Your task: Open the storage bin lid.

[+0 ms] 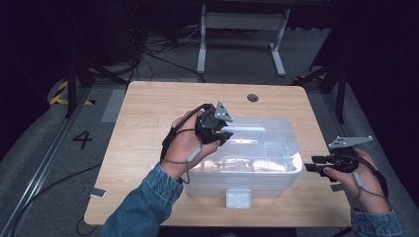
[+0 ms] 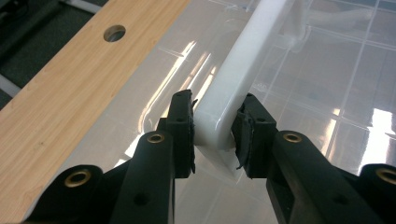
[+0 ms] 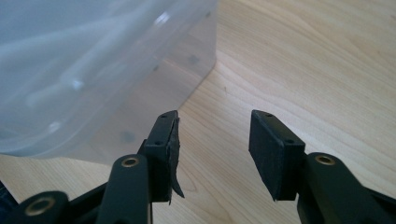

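A clear plastic storage box (image 1: 247,175) stands on the wooden table (image 1: 148,113) with its see-through lid (image 2: 327,70) on. A white bar handle (image 2: 243,60) runs along the lid's top. My left gripper (image 2: 215,119) is shut on the near end of that handle, one pad on each side; from above, the left gripper (image 1: 225,132) sits over the lid's left part. My right gripper (image 1: 309,167) hovers low beside the box's right wall (image 3: 93,56), apart from it. Its jaws are open over bare wood, and nothing lies between the right gripper's (image 3: 215,140) fingertips.
A white latch (image 1: 238,197) hangs on the box's front wall near the table's front edge. A round cable hole (image 1: 252,98) lies in the tabletop behind the box. Bare wood stretches left and behind the box. Cables and a white frame stand on the floor beyond.
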Tool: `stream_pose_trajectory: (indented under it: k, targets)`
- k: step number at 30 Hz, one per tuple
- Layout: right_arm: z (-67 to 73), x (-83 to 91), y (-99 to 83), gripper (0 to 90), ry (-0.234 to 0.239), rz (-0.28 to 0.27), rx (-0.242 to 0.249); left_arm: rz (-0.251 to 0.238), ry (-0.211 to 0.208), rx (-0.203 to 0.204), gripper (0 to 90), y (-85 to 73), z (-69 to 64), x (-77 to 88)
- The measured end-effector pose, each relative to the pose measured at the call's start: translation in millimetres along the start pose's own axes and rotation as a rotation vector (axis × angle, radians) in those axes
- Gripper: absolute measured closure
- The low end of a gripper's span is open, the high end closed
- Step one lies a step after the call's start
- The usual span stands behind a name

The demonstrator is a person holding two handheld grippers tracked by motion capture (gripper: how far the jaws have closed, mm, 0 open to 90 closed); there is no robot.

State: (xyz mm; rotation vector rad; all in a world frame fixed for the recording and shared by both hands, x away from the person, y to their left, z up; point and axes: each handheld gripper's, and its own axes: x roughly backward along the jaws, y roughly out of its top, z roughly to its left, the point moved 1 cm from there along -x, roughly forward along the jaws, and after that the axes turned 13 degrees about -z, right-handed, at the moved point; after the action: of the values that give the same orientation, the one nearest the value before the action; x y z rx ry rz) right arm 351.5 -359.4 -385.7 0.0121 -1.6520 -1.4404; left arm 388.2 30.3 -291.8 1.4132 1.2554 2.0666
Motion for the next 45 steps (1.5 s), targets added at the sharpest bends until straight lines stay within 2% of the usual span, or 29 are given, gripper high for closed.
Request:
stream_pose_trajectory:
  k: [3, 10, 15, 26, 43, 45]
  targets:
    - [2.4, 1.9, 2.4, 54.6, 0.019, -0.013, -0.001, 0.001, -0.004, 0.004, 70.6, 2.7, 2.8, 0.6]
    - [2.1, 0.6, 4.5, 54.7, 0.024, -0.017, 0.003, 0.018, -0.015, 0.007, 70.5, 8.9, 8.0, 1.4]
    - [1.9, 1.1, 5.4, 54.8, 0.024, -0.025, 0.012, 0.024, -0.026, 0.022, 70.2, 14.4, 16.0, 1.4]
    - [4.3, 8.6, 5.2, 55.2, 0.022, -0.042, 0.006, 0.004, -0.037, 0.072, 69.3, 24.2, 35.5, -2.1]
    - [7.7, 20.4, 1.8, 55.5, 0.013, -0.062, 0.005, 0.059, -0.035, 0.088, 68.2, 39.1, 51.5, -8.2]
    - [9.1, 21.6, 2.0, 55.5, 0.031, -0.072, 0.001, 0.065, -0.03, 0.086, 68.1, 40.9, 53.7, -9.2]
